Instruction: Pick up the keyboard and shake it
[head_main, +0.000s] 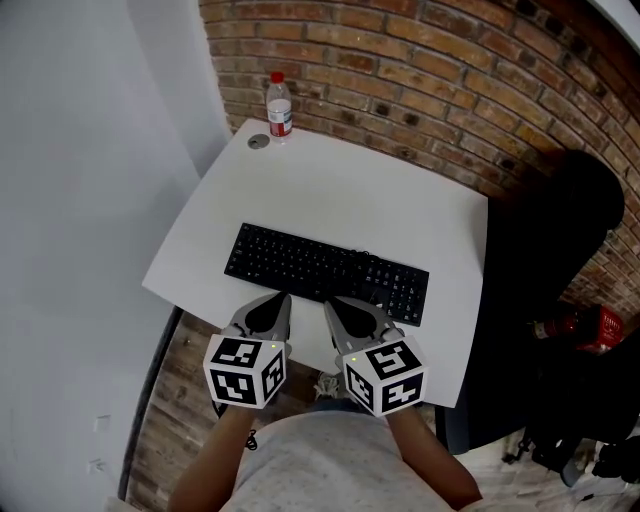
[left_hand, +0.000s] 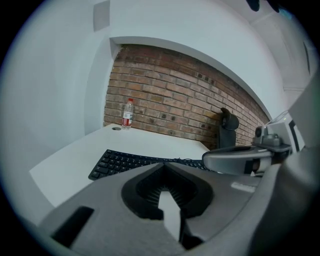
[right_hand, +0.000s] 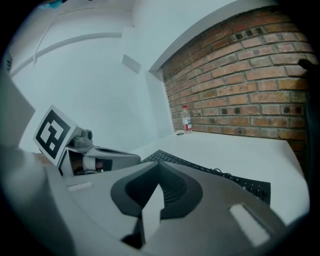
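A black keyboard (head_main: 326, 272) lies flat on the white table (head_main: 330, 195), slanting down toward the right. Both grippers hover side by side at the table's near edge, just short of the keyboard's front side. My left gripper (head_main: 279, 300) is shut with nothing in it, and my right gripper (head_main: 334, 303) is shut and empty too. In the left gripper view the keyboard (left_hand: 125, 161) lies beyond the closed jaws, with the right gripper's body at the right. In the right gripper view the keyboard (right_hand: 210, 175) stretches ahead and to the right.
A clear water bottle (head_main: 279, 105) with a red cap stands at the table's far left corner beside a small round grommet (head_main: 258, 142). A brick wall (head_main: 450, 90) backs the table. A black chair (head_main: 560, 260) stands to the right. White wall at left.
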